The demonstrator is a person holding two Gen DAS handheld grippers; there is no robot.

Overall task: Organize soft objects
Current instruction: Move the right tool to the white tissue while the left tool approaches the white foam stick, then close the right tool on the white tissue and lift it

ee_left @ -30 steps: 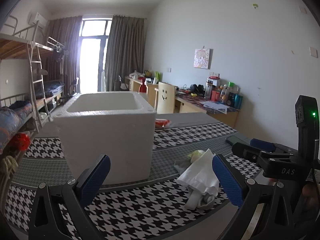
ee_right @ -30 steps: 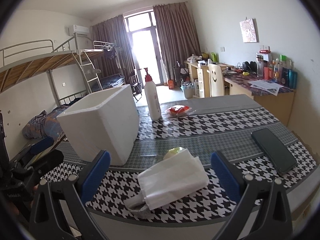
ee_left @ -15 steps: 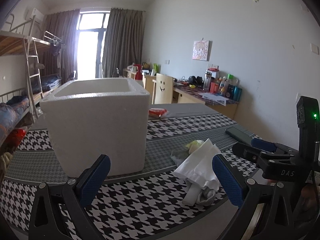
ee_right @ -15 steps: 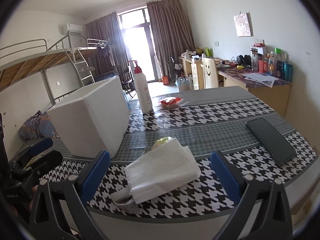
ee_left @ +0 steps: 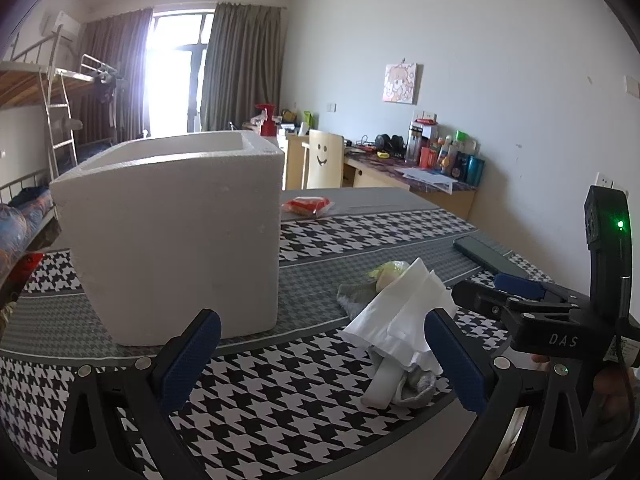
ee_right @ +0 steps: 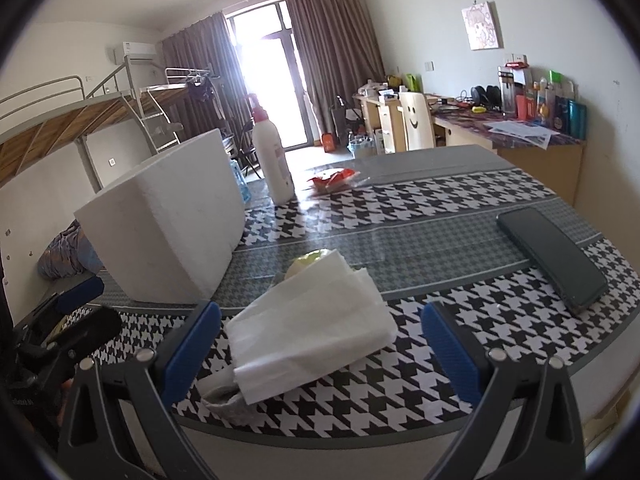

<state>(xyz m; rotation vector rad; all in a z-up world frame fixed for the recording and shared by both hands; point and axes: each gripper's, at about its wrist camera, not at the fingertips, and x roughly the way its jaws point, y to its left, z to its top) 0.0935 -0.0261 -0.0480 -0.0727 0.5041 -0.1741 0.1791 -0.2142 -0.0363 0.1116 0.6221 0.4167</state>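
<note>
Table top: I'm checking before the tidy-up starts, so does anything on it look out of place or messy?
Yes. Near the front edge a loose heap, white tissue over a grey cloth and a yellowish soft item, lies outside the foam box. The dark phone lies askew. Nothing looks spilled.

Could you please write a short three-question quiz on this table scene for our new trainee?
1. True or false: the right gripper is shut on the white tissue pile.
2. Which lies right of the pile in the right wrist view: A) white bottle B) dark phone C) foam box?
3. Fill in: the left gripper is ____.

Key: 1 false; 2 B; 3 open.
</note>
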